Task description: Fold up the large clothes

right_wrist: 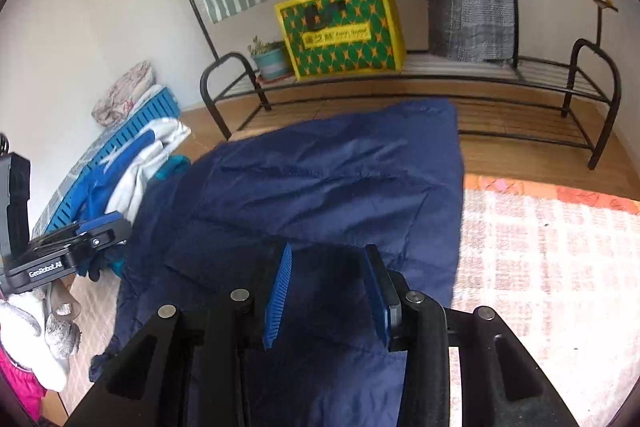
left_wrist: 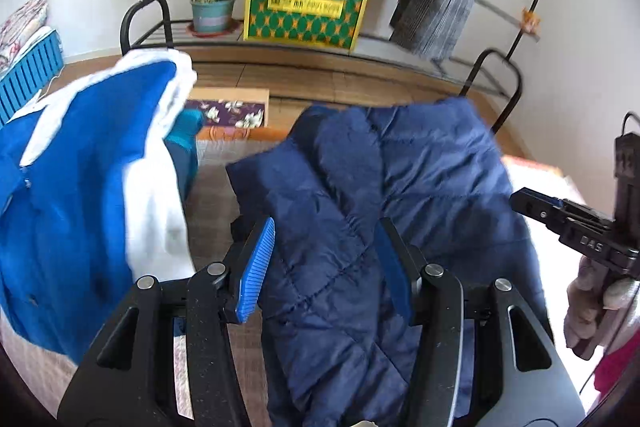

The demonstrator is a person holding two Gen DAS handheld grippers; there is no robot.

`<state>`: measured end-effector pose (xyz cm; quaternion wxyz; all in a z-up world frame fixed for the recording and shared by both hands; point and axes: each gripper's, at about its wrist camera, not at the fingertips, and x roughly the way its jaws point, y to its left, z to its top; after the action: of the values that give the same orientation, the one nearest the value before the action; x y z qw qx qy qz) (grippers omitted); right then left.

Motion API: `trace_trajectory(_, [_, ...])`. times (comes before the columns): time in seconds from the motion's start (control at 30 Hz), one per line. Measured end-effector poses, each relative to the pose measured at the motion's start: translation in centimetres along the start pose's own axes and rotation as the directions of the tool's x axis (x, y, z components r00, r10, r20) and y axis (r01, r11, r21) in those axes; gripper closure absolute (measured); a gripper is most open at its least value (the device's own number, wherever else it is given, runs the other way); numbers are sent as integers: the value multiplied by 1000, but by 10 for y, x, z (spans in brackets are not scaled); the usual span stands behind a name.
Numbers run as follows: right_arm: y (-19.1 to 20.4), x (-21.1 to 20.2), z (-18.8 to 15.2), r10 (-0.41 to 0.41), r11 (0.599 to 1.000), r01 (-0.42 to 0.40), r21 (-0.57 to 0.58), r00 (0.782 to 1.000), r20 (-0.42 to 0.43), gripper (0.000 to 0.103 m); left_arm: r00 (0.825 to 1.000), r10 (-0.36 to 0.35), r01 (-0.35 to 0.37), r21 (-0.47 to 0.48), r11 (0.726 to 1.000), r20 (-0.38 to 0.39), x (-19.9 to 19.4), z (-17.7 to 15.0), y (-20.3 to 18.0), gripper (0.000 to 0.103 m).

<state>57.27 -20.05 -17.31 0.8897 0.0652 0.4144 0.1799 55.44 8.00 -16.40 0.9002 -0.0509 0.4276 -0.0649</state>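
- Navy quilted padded jacket (right_wrist: 320, 187) spread on the pale woven rug (right_wrist: 552, 267), already doubled over by the look of it; further folding and tidying probably left.
- Blue-and-white garment (left_wrist: 80, 187) heaped at the left, apparently unfolded.
- Left hand-held gripper (left_wrist: 326, 267) spread wide, hovering over the jacket, gripping nothing.
- Right hand-held gripper (right_wrist: 328, 291) likewise spread, empty.

Your left claw (left_wrist: 326, 267) and your right claw (right_wrist: 330, 293) both point forward with their blue pads spread apart, gripping nothing. Your gloved hands hold the handles.
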Motion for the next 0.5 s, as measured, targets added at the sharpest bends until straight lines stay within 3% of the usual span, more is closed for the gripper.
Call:
trace_trajectory(0.13, [-1,22,-8,-12,1000,11,-18,998,-58,58,994,63,-65,-24,998,-87,34,-10,12,48])
trace_trajectory(0.2, [-6,27,-8,12,1000,-12,0,997,-78,57,990,36,-40,-25,999,-138,48,-12,20,43])
trace_trajectory(0.3, [-14,21,-4,37,999,-35,30,996,-82,56,990,-1,-12,-92,996,-138,39,-10,38,42])
trace_trajectory(0.37, [-21,7,-5,59,997,-56,49,997,-53,48,988,-91,74,-131,989,-126,27,-9,49,42])
trace_trajectory(0.4, [-28,-7,-8,74,995,-73,62,997,-10,39,982,-147,128,-156,979,-118,17,-10,56,42])
trace_trajectory(0.43, [-36,-19,-13,90,993,-92,75,995,30,27,979,-170,149,-167,975,-117,12,-10,61,38])
trace_trajectory(0.5, [-52,-37,-23,118,987,-125,99,990,77,14,964,-242,215,-215,953,-110,2,-12,76,29])
